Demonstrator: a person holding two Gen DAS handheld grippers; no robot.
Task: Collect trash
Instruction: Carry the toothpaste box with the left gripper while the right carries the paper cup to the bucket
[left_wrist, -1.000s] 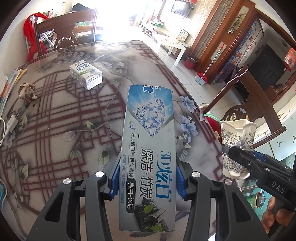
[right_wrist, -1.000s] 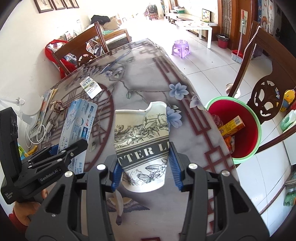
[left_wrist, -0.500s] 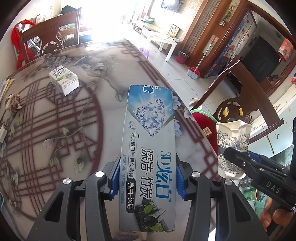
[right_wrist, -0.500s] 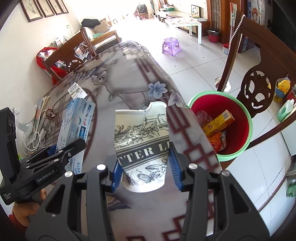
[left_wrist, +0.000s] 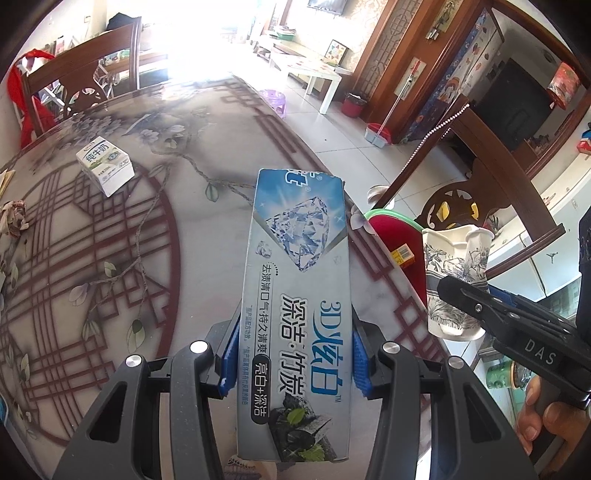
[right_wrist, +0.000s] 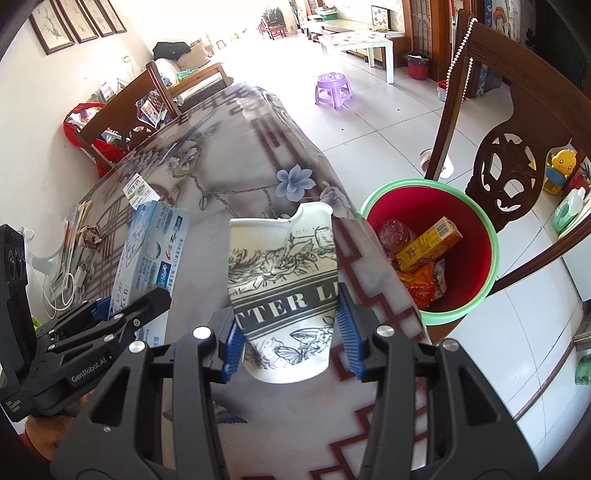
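Jaws of the left gripper (left_wrist: 291, 363) clamped on a toothpaste box (left_wrist: 297, 295), held lengthwise above the patterned table (left_wrist: 110, 258). Jaws of the right gripper (right_wrist: 288, 341) pinching a crumpled paper cup (right_wrist: 284, 291) over the table edge, just beside the red bin (right_wrist: 476, 266) holding a yellow carton (right_wrist: 428, 249). Farther back on the table: a milk carton (left_wrist: 105, 164) and a paper wad (left_wrist: 13, 218).

The red bin (right_wrist: 476, 266) stands open-topped beside the table edge (right_wrist: 373, 236), a chair (right_wrist: 513, 162) close behind.
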